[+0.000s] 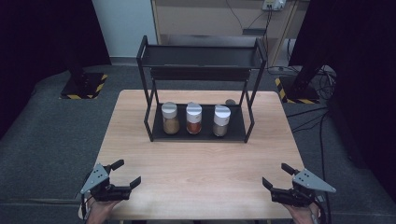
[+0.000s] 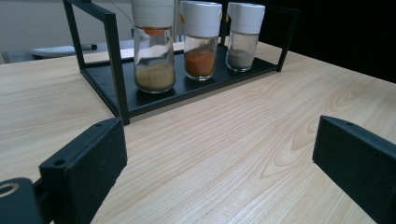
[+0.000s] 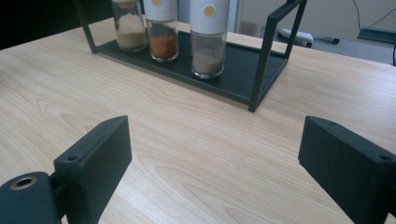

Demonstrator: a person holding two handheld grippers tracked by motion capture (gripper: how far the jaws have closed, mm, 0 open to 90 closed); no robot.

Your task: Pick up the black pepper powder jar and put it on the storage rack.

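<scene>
A black two-tier rack stands at the back middle of the wooden table. On its lower shelf three white-capped glass spice jars stand in a row: a tan one, an orange one and a grey-brown one. The same jars appear in the left gripper view as tan, orange and grey, and in the right gripper view the grey jar is nearest. My left gripper rests near the front left corner, open and empty. My right gripper sits near the front right corner, open and empty.
The rack's upper shelf carries nothing. A small dark round object lies on the table behind the rack. Dark stand bases with yellow-black tape sit on the floor beyond the table, and cables trail at the right.
</scene>
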